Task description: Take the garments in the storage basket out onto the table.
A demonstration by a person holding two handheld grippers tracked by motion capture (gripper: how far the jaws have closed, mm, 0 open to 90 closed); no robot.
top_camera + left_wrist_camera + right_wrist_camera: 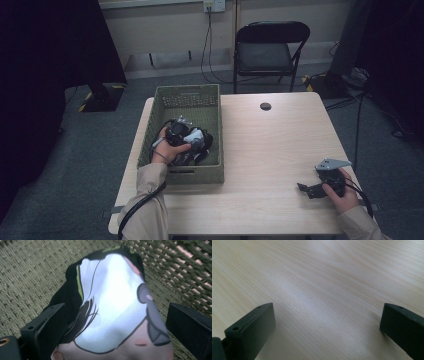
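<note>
Black-and-white printed cloth [112, 312], bunched, perhaps garment, lying inside green woven basket [210, 100] at table's left.

The tabletop [324, 277] is pale wood grain with a soft sheen; the basket [30, 272] is rough green weave; the cloth [112, 310] is smooth, printed.
</note>
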